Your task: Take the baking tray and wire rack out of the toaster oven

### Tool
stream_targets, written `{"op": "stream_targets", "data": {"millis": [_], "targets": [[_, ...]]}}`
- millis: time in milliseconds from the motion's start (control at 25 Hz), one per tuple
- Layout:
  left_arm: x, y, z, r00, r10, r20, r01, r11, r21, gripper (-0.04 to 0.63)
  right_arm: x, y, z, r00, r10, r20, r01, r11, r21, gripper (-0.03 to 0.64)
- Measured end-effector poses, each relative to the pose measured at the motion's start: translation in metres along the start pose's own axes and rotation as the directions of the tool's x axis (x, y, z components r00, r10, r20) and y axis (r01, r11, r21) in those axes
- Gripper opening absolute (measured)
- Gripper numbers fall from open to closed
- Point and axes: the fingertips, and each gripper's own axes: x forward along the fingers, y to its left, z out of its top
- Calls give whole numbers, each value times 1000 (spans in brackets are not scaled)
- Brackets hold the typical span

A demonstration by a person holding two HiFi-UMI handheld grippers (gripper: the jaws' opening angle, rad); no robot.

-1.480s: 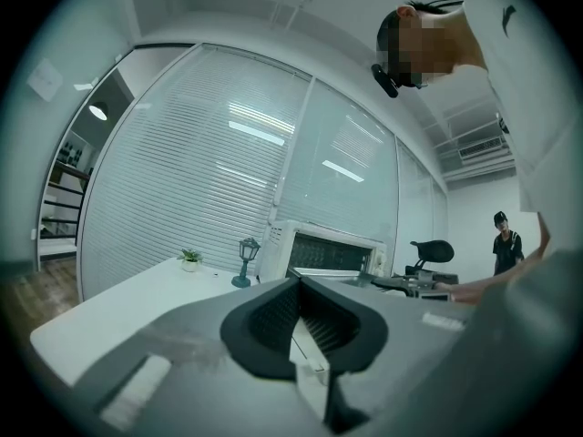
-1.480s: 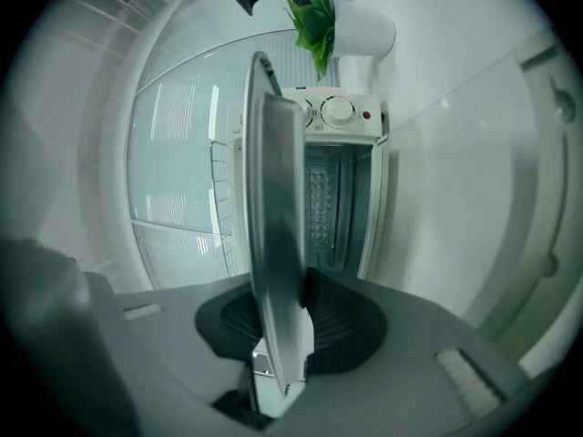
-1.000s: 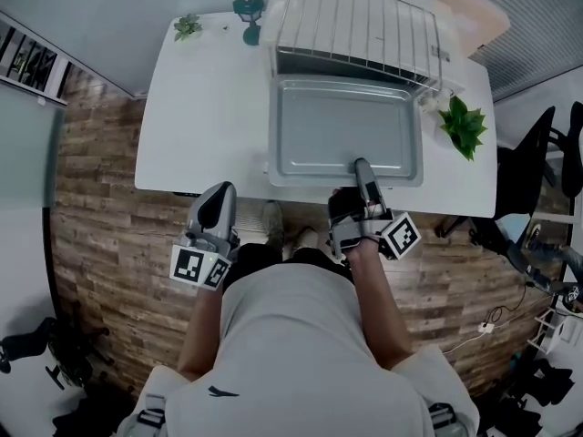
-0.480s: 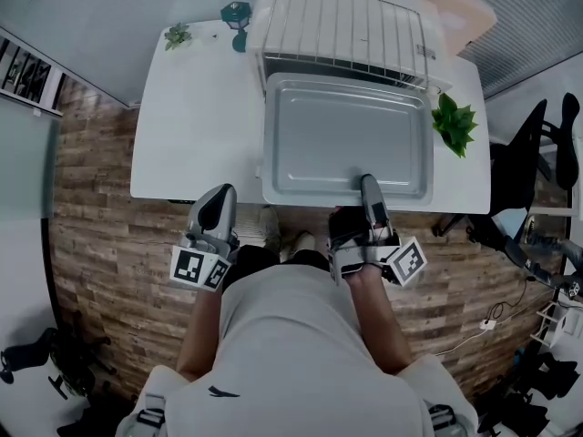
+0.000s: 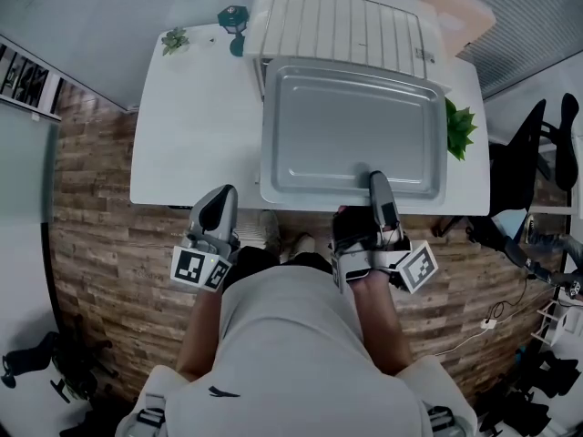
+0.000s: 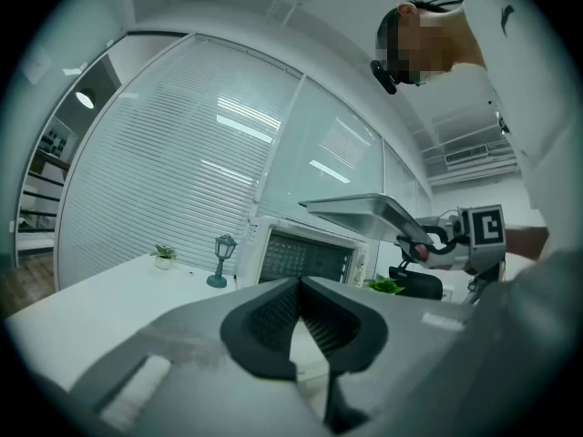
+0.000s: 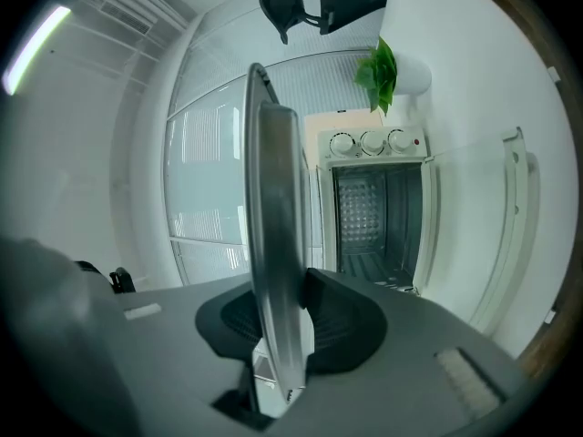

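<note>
My right gripper is shut on the near rim of the grey baking tray and holds it level in the air above the white table. In the right gripper view the tray stands edge-on between the pads. Behind it the white toaster oven is open, its door swung out. A grid of pale bars shows over the oven; I cannot tell whether it is the wire rack. My left gripper hangs shut and empty before the table edge, well left of the tray.
A teal lantern and a small plant stand at the table's far left. A leafy plant sits right of the tray. A black office chair stands beyond the table's right end.
The right gripper has lifted the tray higher and drawn it slightly back; the tray looks larger and covers more of the oven's front. The left gripper has stayed in place.
</note>
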Motion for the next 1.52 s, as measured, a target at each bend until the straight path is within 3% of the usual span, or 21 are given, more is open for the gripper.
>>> {"op": "stream_targets", "data": {"millis": [720,1520], "targets": [[17,35,10,1000,23,2,-23,1000,3,3,89,-1,12,1000,14,1,-14,998,-61,91],[35,70,14,998,63,-6,-63,998,-12,3,186,-23,47,998,-40,38,40,999,-24,91]]}}
